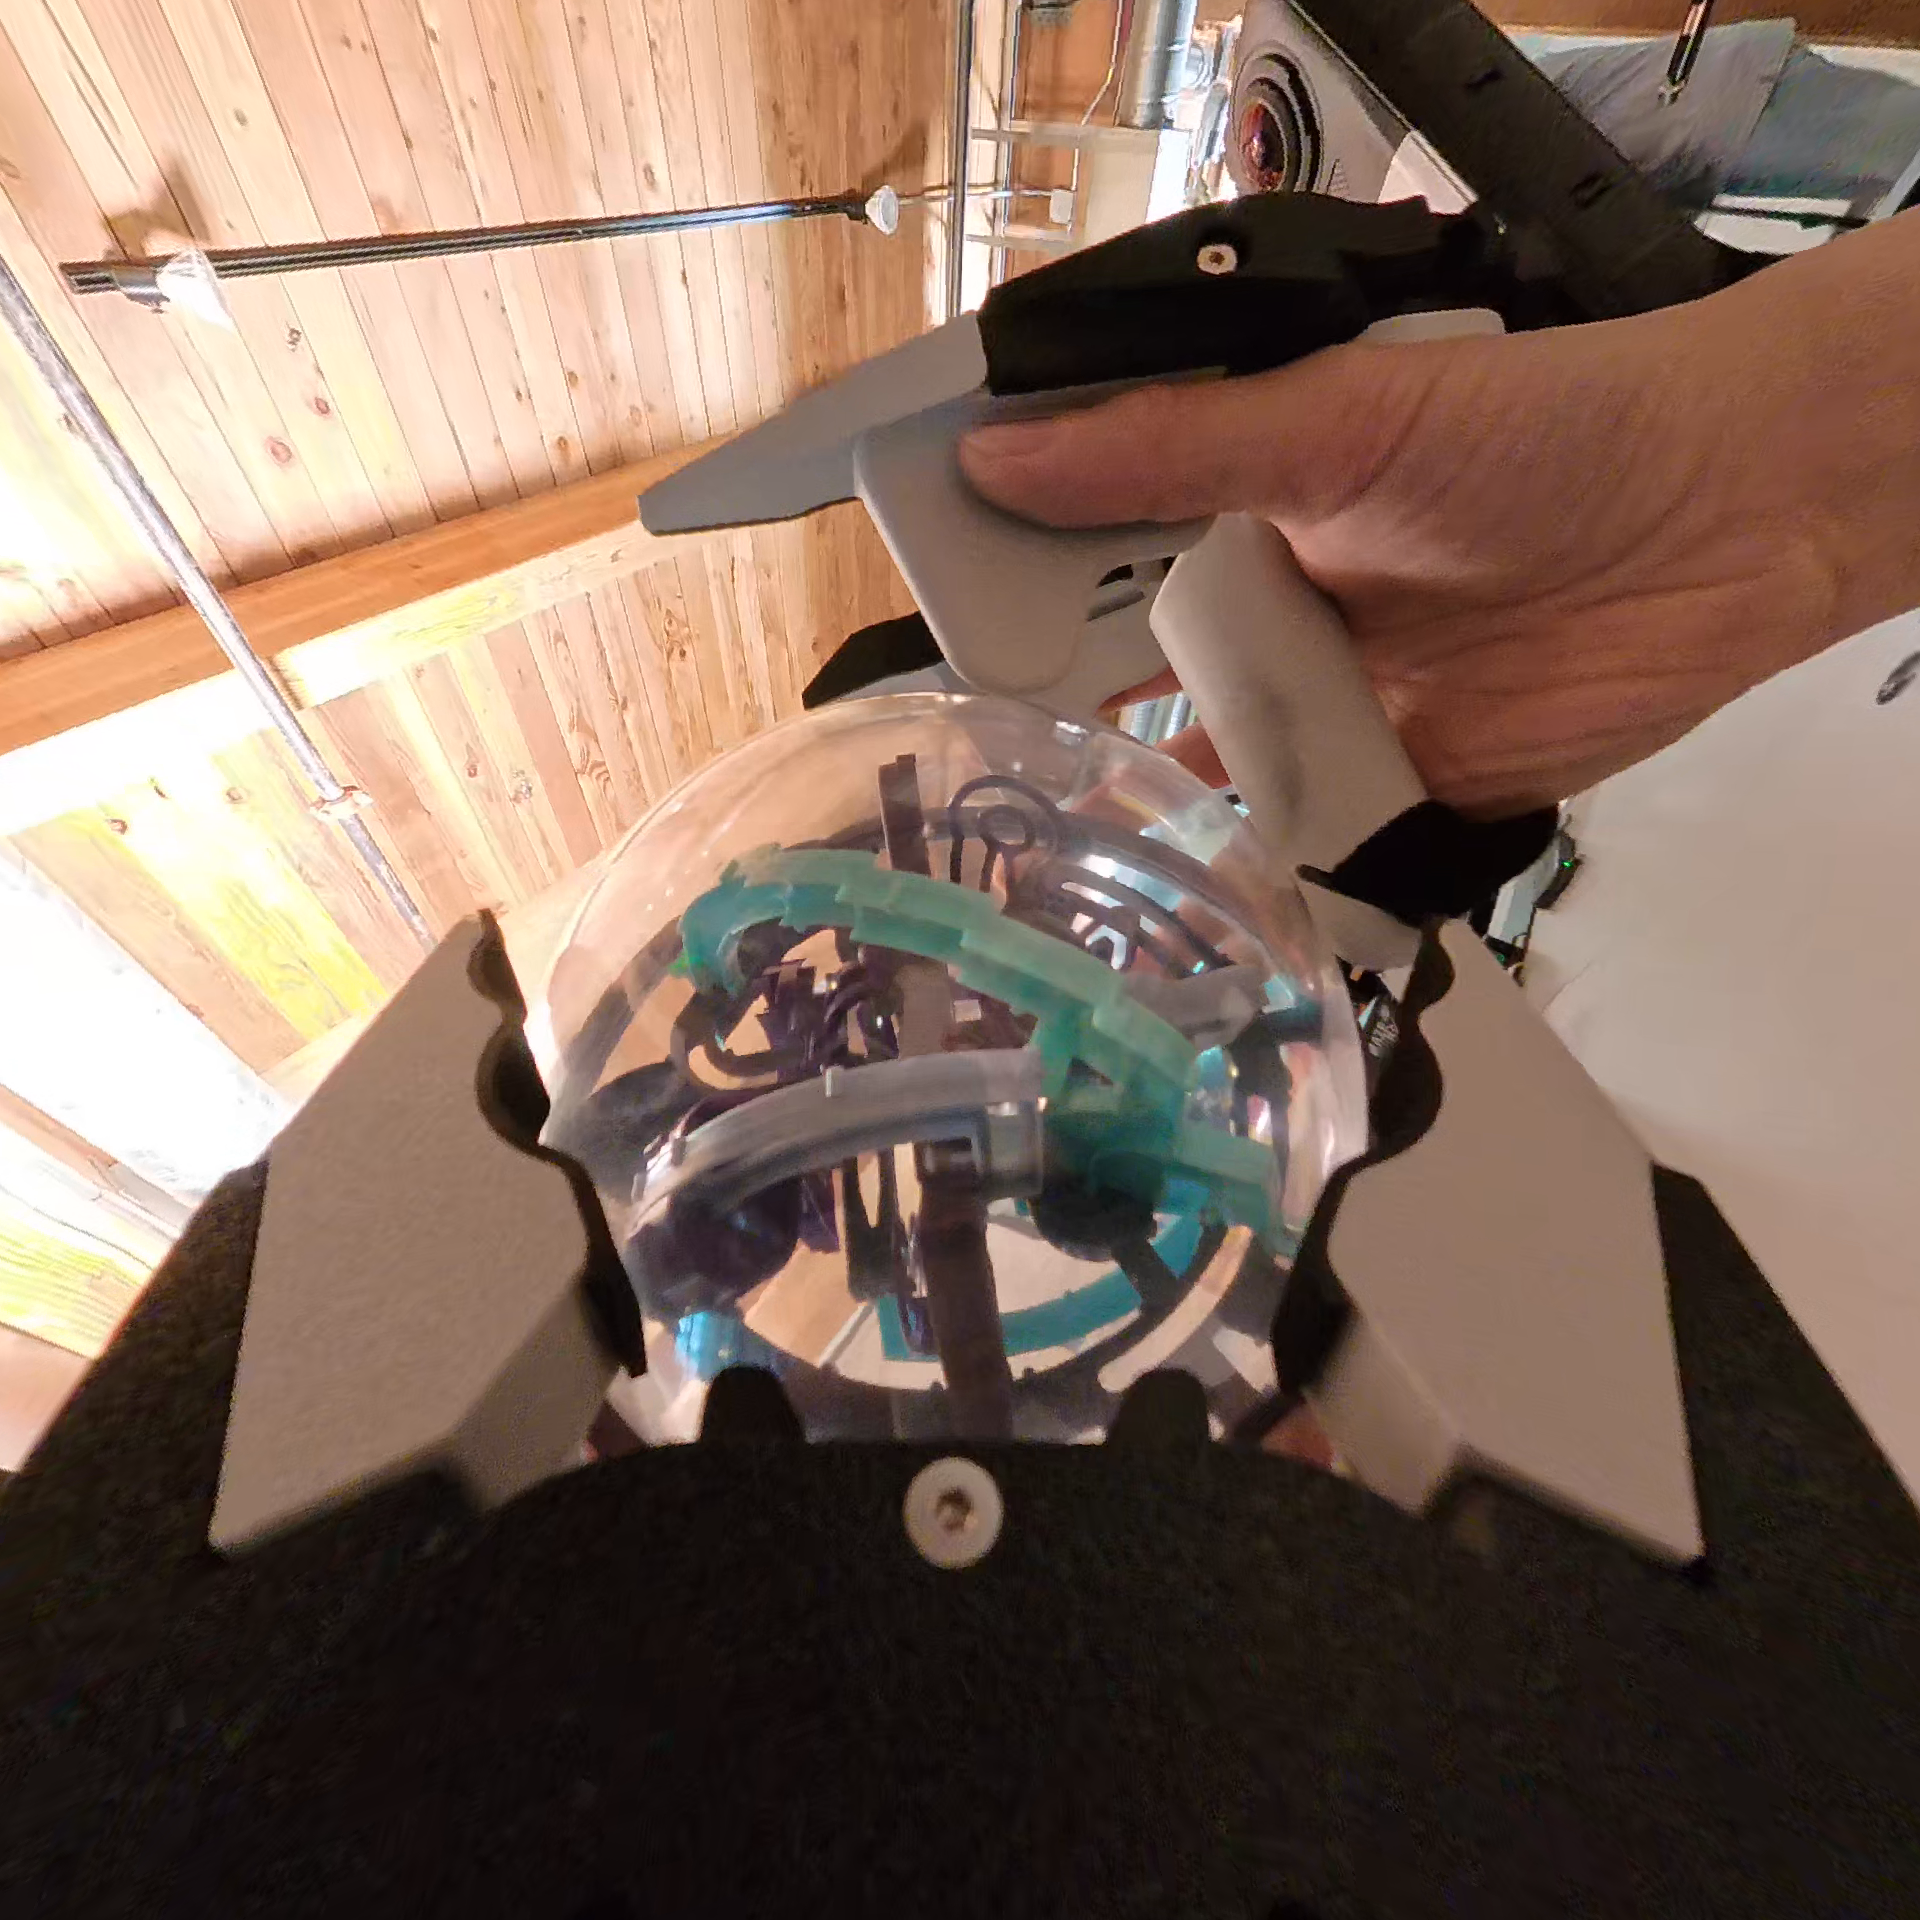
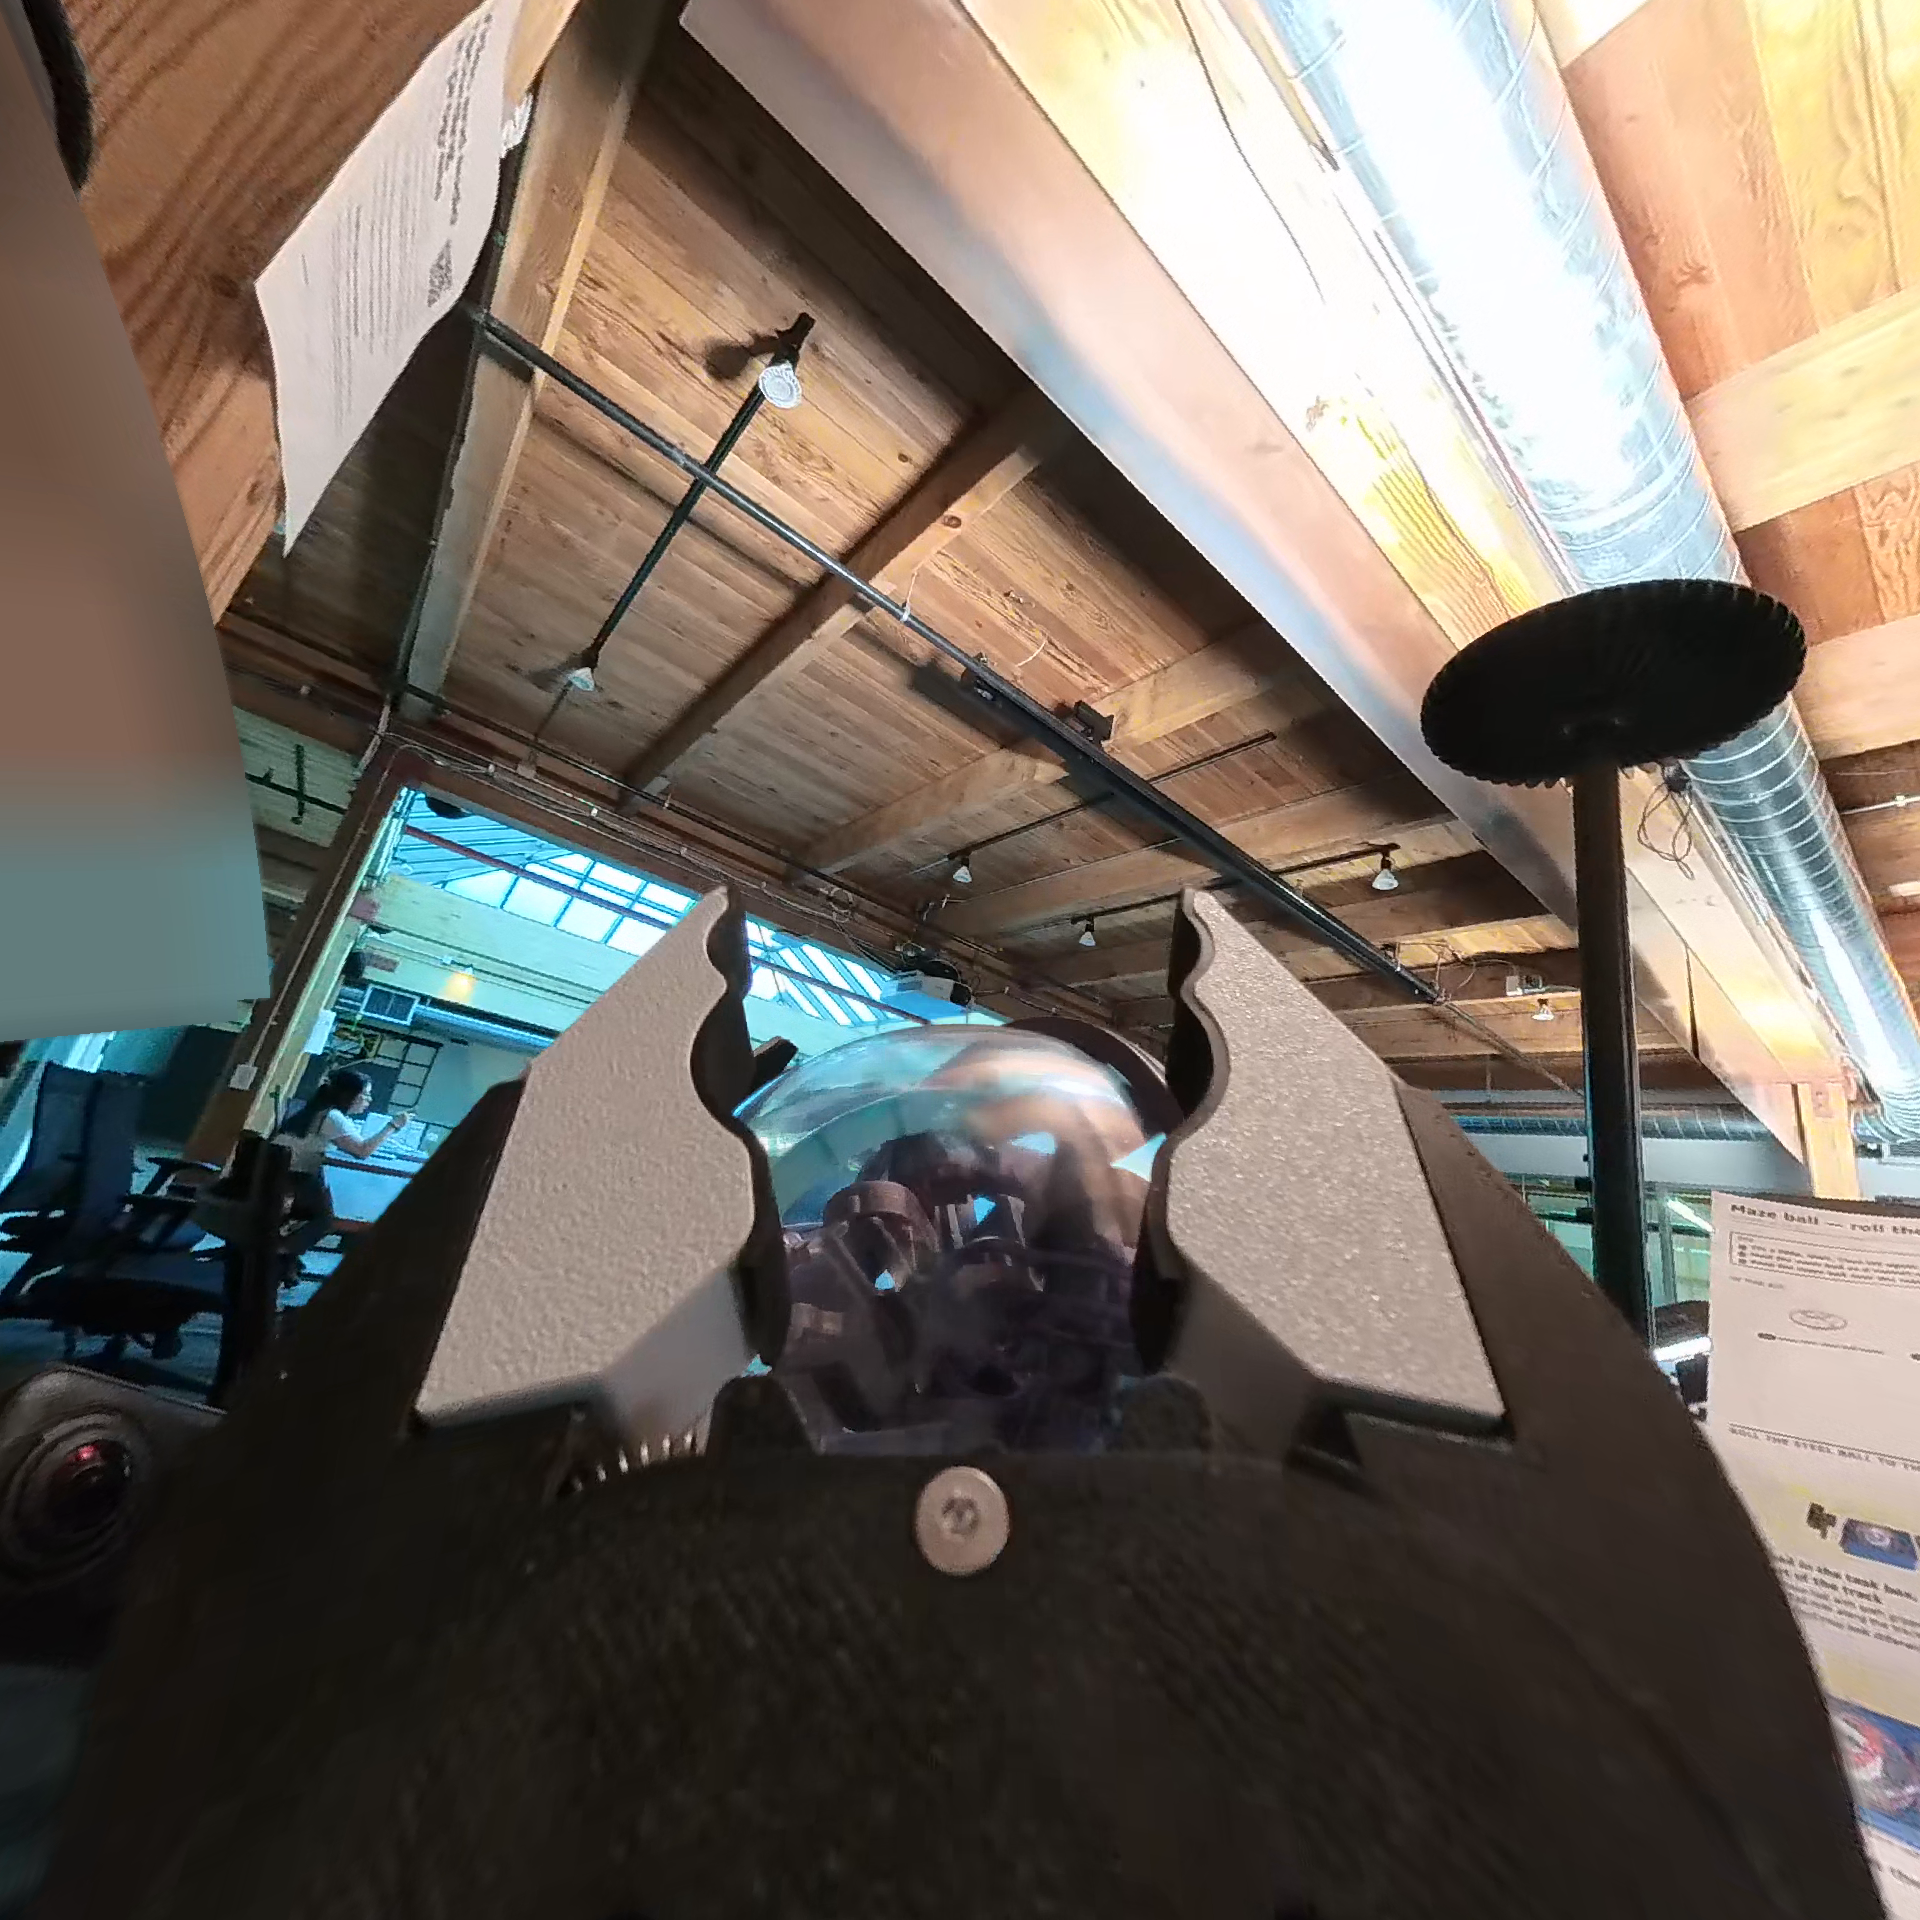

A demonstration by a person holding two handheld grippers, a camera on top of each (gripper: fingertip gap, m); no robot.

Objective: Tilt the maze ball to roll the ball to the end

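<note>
You had both claws pinching the clear plastic maze ball (image 1: 935, 1049): left claw (image 1: 956, 1039) spread wide around it, right claw (image 2: 961, 1039) narrower. Best to tilt slowly, keeping both grips firm.

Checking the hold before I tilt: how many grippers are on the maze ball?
2: left gripper clamps the maze ball across its sides; right gripper grips it from the far side.

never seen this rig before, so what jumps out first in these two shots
The clear maze ball fills the middle of the left wrist view, teal and dark tracks curling inside it, clamped between the left gripper's grey fingers. Above it a hand holds the right gripper, whose own view shows the sphere between its fingers. Both cameras point up at a wooden plank ceiling.
</note>
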